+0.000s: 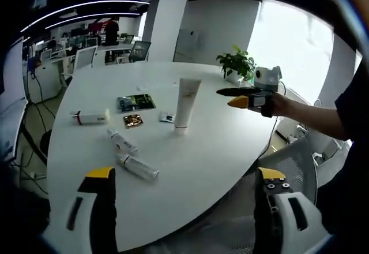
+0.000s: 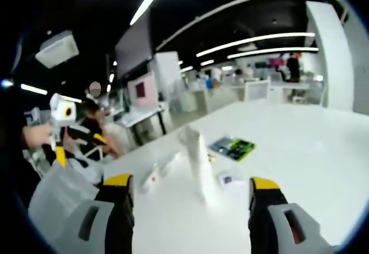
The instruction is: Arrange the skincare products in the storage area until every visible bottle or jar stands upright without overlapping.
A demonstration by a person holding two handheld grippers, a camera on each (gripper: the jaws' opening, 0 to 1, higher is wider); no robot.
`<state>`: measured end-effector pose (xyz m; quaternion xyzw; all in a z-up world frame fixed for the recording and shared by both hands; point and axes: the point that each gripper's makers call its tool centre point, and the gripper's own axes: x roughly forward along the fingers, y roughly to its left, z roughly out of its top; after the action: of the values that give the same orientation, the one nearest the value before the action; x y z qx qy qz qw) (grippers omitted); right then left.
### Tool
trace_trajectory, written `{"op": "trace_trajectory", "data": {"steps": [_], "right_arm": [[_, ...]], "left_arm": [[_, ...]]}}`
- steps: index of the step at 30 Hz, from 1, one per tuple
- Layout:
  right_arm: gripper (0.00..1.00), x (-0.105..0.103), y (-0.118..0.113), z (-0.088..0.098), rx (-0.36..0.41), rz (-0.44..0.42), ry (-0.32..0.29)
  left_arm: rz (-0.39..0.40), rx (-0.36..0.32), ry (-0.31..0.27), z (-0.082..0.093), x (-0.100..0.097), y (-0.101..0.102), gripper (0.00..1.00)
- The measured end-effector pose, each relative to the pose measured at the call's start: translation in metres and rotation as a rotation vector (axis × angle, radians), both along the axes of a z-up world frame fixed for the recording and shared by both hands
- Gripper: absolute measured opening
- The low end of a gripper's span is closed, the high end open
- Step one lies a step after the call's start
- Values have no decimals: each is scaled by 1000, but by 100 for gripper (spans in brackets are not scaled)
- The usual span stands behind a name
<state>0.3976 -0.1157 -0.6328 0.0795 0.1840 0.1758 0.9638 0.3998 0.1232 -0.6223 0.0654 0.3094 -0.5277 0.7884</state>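
**One tube upright, three products lying down, both claws released**

From my left gripper view, the left claw (image 1: pixel 184 179) sits at 6 o'clock with its yellow-tipped jaws spread wide and nothing between them, hanging over the near edge of the white tabletop (image 1: pixel 219 144). Just above centre, a tall white tube (image 1: pixel 185 105) stands upright on its cap. At about 9 o'clock from it a white bottle with a red cap (image 1: pixel 91 116) lies on its side. Nearer to me, toward 7 o'clock, two slim white bottles lie flat: the upper bottle (image 1: pixel 122 142) and the lower bottle (image 1: pixel 138 167), close together but apart.

Between the tube and the red-capped bottle lie a dark green packet (image 1: pixel 136 102), a small gold packet (image 1: pixel 133 120) and a small sachet (image 1: pixel 166 117), just beside the tube's base. A potted plant (image 1: pixel 237 64) stands at the far rim at 1 o'clock.

The right claw (image 1: pixel 237 97) comes in at 3 o'clock, held by a hand (image 1: pixel 281 104), its jaws slightly parted and empty, near the tube without touching it.

In the right gripper view, blurred, that claw's jaws stand wide at 6 o'clock with the tube ahead between them.
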Motion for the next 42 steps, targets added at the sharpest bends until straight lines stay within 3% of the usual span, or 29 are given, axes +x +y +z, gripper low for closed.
{"op": "trace_trajectory", "data": {"steps": [4,8,19,22,31,42], "right_arm": [[84,-17,2,3,25,-20,35],[86,-33,6,13,21,-37,32],[90,-57,10,29,30,-100,53],[85,-62,3,35,-14,-143,38],[94,-84,-5,46,-18,-160,56],[99,-107,-3,38,-9,-158,99]], "left_arm": [[22,-17,16,5,3,4,95],[37,-15,18,7,6,9,95],[101,-30,46,10,8,20,97],[112,-28,54,11,8,24,98],[162,-39,44,21,18,32,98],[184,-27,68,20,22,39,99]]}}
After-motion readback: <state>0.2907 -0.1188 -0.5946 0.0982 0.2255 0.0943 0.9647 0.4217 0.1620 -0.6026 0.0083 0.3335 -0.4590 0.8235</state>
